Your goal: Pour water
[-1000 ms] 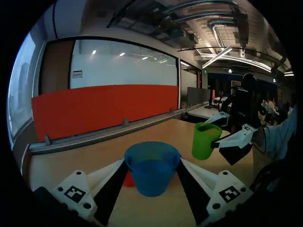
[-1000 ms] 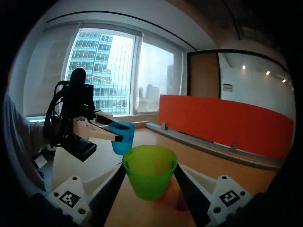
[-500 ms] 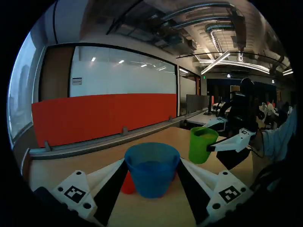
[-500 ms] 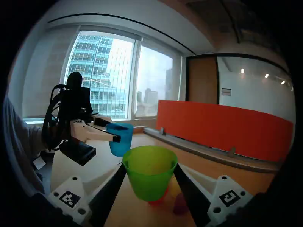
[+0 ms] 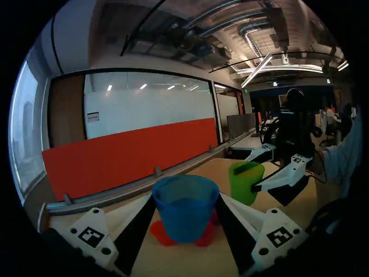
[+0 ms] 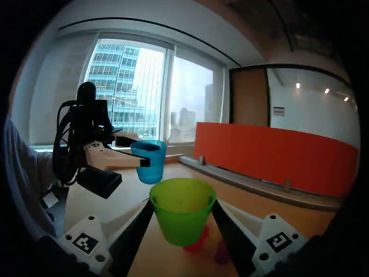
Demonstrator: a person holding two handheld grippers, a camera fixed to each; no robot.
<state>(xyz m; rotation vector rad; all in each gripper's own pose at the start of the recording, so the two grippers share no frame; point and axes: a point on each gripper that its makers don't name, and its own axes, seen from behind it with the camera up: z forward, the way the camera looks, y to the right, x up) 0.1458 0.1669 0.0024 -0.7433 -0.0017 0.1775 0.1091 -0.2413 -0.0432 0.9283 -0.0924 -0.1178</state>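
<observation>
In the left gripper view, the left tool [image 5: 185, 201] is closed on a blue plastic cup [image 5: 185, 210]. One finger presses each side of the cup and holds it upright above the wooden worktop [image 5: 184, 259]. The cup wall is translucent, and its lower part looks darker, as if it holds liquid.

At about 2 o'clock from the blue cup, and clear of it, is a green plastic cup [image 5: 244, 182]. The right tool [image 5: 249, 174] grips it with one white finger on the near side and one on the far side. A light sleeve [image 5: 339, 157] shows at 3 o'clock behind that tool. Red cups [image 5: 161, 232] stand on the worktop under the blue cup, showing at 7 and 5 o'clock of its base. An orange partition panel [image 5: 129, 157] runs along the far edge of the worktop.

In the right gripper view, the right tool [image 6: 183, 207] clamps the green cup [image 6: 183, 219] between both fingers. The cup is upright with its mouth open to the camera, and I cannot tell whether anything is in it.

The blue cup [image 6: 150, 162] hangs at 11 o'clock from the green cup, apart from it and higher, in the grip of the left tool [image 6: 146, 151]. A sleeve [image 6: 20, 175] is at 9 o'clock. On the worktop [image 6: 258, 203], a red cup [image 6: 197, 243] sits just below the green cup at 5 o'clock. The orange panel [image 6: 276, 157] lies at 3 o'clock, and a large window [image 6: 133, 92] with high-rise buildings outside is at 11 o'clock.
</observation>
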